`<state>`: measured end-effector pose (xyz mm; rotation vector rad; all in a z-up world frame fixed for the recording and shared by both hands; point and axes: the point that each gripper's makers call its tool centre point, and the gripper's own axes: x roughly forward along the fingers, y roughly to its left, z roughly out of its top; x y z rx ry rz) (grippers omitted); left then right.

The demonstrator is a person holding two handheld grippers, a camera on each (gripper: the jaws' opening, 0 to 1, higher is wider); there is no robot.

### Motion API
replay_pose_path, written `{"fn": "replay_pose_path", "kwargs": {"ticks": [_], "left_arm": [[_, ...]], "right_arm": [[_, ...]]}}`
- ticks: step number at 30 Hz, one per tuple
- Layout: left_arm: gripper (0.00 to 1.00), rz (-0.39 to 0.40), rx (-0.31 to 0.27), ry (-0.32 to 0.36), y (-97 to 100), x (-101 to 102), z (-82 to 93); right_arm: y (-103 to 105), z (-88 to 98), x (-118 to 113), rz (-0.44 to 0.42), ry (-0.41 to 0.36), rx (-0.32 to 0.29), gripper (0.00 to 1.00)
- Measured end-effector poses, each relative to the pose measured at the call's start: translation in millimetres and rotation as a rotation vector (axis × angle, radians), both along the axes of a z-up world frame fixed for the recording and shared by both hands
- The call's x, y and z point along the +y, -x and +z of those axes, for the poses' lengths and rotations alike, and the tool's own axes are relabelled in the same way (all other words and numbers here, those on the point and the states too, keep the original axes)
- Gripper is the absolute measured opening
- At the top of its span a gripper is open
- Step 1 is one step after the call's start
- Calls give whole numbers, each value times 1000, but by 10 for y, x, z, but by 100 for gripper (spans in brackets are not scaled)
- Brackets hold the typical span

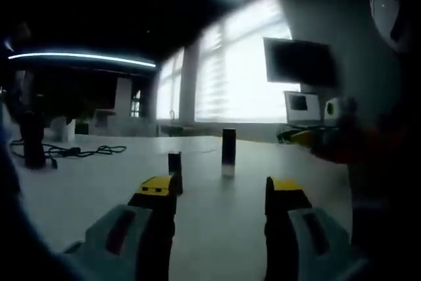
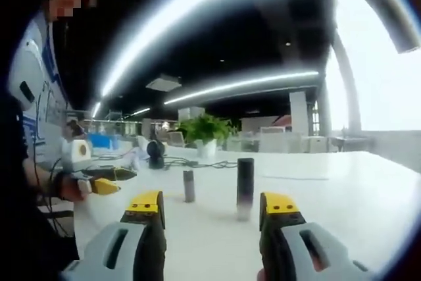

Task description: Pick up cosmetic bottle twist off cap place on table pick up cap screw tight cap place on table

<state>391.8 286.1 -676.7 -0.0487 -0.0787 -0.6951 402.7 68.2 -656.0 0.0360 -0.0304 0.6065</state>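
Yellow pads tip both my tools: the left hand-held gripper (image 1: 223, 192) and the right hand-held gripper (image 2: 214, 208) stand with jaws spread wide, holding nothing. Past them, at mid-frame in both views, the tall dark cylindrical cosmetic bottle (image 2: 245, 187) stands upright on the white surface (image 2: 355, 189), long axis vertical, straight ahead between the right jaws. The short dark cap (image 2: 189, 185) stands just beside it, apart, towards frame left. I judge the right tool a little nearer. No label or writing is readable.
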Motion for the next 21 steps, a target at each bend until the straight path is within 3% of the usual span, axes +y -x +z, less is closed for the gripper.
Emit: {"fn": "replay_pose_path", "kwargs": {"ticks": [4, 7, 11, 17, 21], "left_arm": [[44, -2, 44, 7, 2, 123, -82], [43, -1, 37, -11, -31, 184, -80], [43, 2, 39, 12, -46, 223, -76], [43, -54, 3, 29, 27, 167, -24], [43, -35, -21, 9, 50, 163, -7]], "right_arm": [[116, -89, -20, 34, -2, -15, 58], [163, -208, -33, 37, 16, -10, 59], [217, -293, -43, 51, -53, 3, 61], [217, -364, -17, 60, 9, -4, 57], [268, -396, 56, 71, 57, -11, 57]]}}
